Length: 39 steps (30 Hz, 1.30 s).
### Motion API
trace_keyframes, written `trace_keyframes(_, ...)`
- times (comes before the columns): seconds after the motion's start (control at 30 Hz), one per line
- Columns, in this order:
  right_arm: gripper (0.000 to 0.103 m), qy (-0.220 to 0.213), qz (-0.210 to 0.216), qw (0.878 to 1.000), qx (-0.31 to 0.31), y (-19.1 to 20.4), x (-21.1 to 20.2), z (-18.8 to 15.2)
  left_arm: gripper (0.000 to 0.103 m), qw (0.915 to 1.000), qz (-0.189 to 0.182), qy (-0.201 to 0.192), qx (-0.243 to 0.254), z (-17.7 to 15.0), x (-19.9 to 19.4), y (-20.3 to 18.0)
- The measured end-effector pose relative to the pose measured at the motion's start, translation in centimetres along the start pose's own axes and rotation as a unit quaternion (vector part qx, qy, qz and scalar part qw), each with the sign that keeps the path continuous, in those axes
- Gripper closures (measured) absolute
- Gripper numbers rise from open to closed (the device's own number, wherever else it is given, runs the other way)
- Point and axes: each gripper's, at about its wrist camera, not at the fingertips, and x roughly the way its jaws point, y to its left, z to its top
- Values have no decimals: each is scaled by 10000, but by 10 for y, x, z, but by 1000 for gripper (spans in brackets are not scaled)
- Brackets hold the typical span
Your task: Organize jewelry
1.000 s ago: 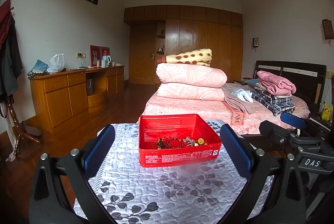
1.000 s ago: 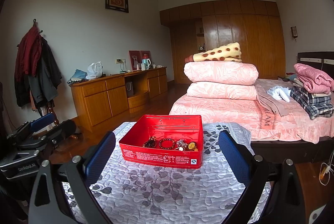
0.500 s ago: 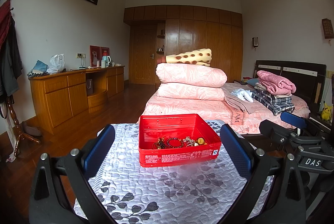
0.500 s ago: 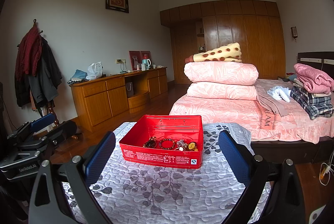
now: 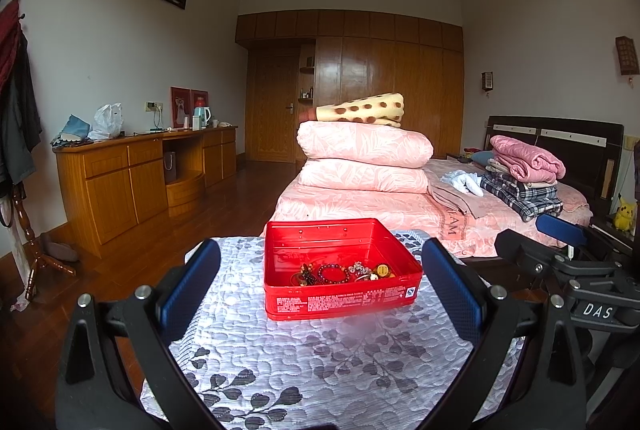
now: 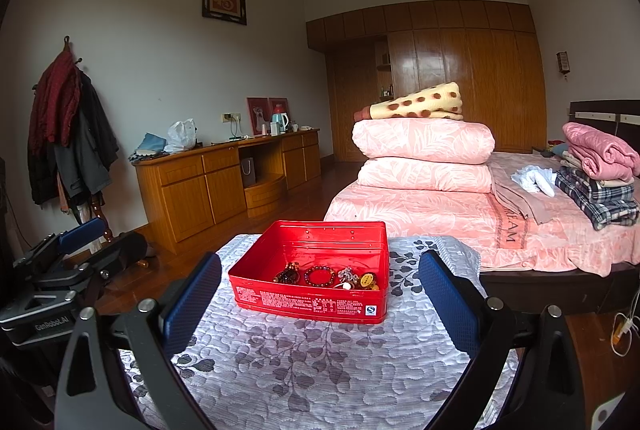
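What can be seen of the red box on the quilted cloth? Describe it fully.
The red box is a shallow, lidless rectangular tin, glossy like painted metal, with white print and a small logo on its near wall. It sits flat on the grey leaf-patterned quilted cloth. Jewelry, including beaded bracelets, lies along the inner near side. Neither claw touches it.

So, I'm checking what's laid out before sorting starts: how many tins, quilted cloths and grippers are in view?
Red tin: 1
Quilted cloth: 1
Grippers: 2, the left gripper and the right gripper, both open
Total: 4
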Motion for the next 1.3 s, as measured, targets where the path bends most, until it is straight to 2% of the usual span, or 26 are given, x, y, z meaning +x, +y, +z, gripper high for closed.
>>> trace_keyframes(1.3, 6, 55, -27, 10000, -17, -5, 3, -2, 6, 9998, -1, 111, -159, 0, 6, 4)
